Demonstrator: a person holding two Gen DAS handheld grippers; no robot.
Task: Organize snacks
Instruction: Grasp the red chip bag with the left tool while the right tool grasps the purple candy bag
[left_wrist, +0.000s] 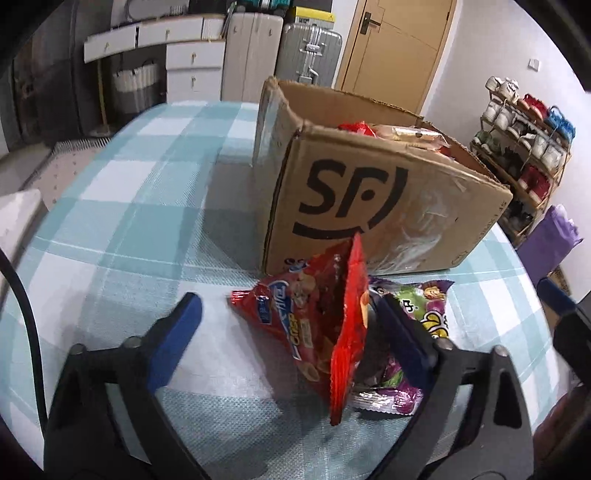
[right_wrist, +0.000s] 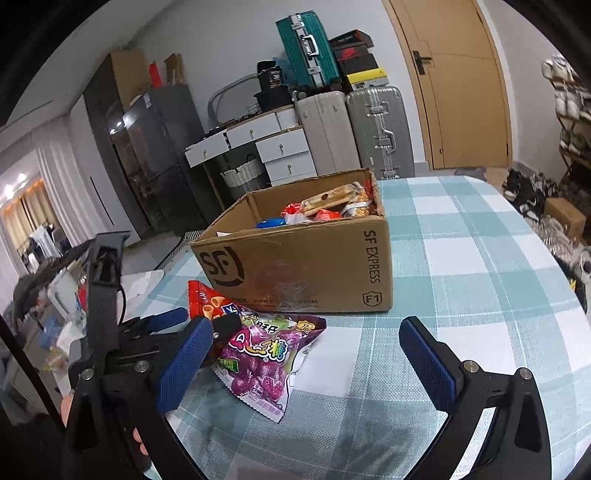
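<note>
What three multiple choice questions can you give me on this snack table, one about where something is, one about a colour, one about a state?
1. Where does the red snack bag lie?
A. Inside the cardboard box
B. On the tablecloth in front of the box
C. On the shoe rack

2. What colour is the gummy candy bag mainly?
A. Purple
B. Orange
C. Black

3. How is the right gripper?
A. Shut on the candy bag
B. Shut on the box
C. Open, holding nothing

Answers:
1 B: the bag rests on the checked tablecloth against the front of the cardboard box, between the fingers of the left gripper.
2 A: its front shows purple grapes.
3 C: its blue fingers stand wide apart over bare cloth, pressing on nothing.
</note>
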